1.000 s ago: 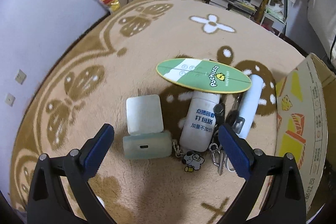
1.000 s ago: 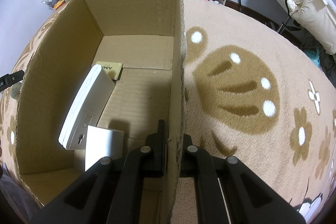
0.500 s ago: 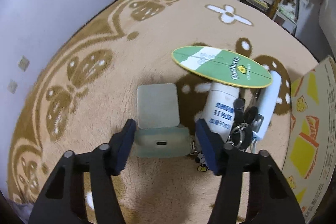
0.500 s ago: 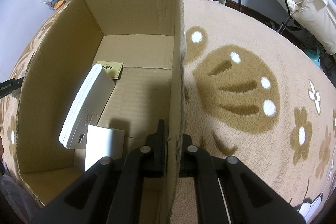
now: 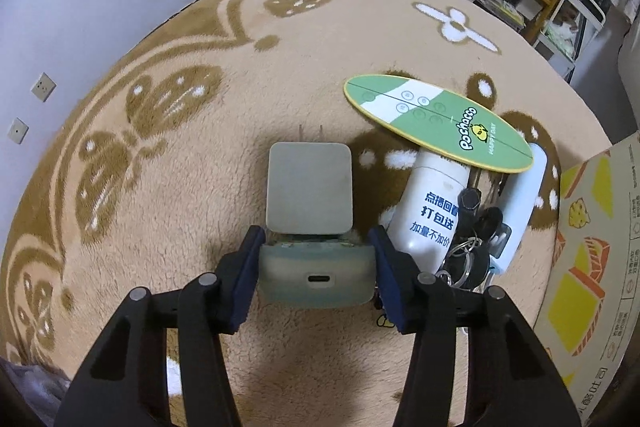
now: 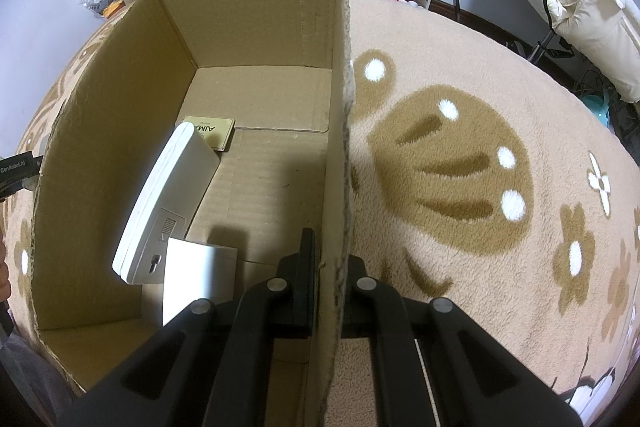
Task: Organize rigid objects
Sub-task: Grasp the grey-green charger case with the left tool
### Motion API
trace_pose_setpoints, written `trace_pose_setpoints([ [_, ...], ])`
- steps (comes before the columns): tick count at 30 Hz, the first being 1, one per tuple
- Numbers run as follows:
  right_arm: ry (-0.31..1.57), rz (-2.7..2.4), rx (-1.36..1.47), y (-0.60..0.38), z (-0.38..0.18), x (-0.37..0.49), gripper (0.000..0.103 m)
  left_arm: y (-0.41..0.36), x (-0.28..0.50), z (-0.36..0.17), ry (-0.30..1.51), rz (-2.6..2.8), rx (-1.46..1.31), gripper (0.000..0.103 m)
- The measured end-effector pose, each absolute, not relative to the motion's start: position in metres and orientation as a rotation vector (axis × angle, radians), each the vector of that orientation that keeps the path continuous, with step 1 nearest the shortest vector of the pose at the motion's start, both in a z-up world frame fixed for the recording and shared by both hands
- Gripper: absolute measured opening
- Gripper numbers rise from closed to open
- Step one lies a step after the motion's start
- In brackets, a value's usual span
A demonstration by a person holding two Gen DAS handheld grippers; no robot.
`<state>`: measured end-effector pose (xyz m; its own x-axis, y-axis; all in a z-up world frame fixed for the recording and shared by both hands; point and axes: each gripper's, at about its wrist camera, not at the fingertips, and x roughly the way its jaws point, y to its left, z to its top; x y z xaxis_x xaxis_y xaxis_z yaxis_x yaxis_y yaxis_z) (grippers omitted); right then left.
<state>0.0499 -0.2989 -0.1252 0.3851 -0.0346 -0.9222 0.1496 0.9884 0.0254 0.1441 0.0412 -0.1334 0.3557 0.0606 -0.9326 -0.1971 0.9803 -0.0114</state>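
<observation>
Left wrist view: your pale green case (image 5: 316, 277) sits low in the centre of the frame on the rug (image 5: 168, 195), and your left gripper (image 5: 316, 267) has its blue pads (image 5: 246, 275) pressed against both sides of it, pinching it. Just above the case, touching its top edge, lies the grey square charger (image 5: 309, 193), prongs pointing toward the top of the frame. To the right, the white bottle (image 5: 434, 205) with blue lettering lies close beside the case, a bunch of keys (image 5: 474, 231) on it, and the green oval board (image 5: 438, 123) rests across the bottle's upper end. The printed outer wall of the cardboard box (image 5: 588, 267) fills the right edge.

Right wrist view: your right gripper (image 6: 326, 267) is clamped on the box's right wall (image 6: 338, 155), one finger inside, one outside. Inside, lower left, a white flat device (image 6: 168, 203) leans against the left wall, a white card (image 6: 198, 277) in front of it, a tan card (image 6: 214, 131) on the floor behind
</observation>
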Motion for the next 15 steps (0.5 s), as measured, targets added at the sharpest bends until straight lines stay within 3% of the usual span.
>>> trace_pose_setpoints([
  [15, 1.170, -0.121, 0.105, -0.297, -0.125, 0.050, 0.007, 0.022, 0.136, -0.101, 1.138, 0.115, -0.069, 0.051],
])
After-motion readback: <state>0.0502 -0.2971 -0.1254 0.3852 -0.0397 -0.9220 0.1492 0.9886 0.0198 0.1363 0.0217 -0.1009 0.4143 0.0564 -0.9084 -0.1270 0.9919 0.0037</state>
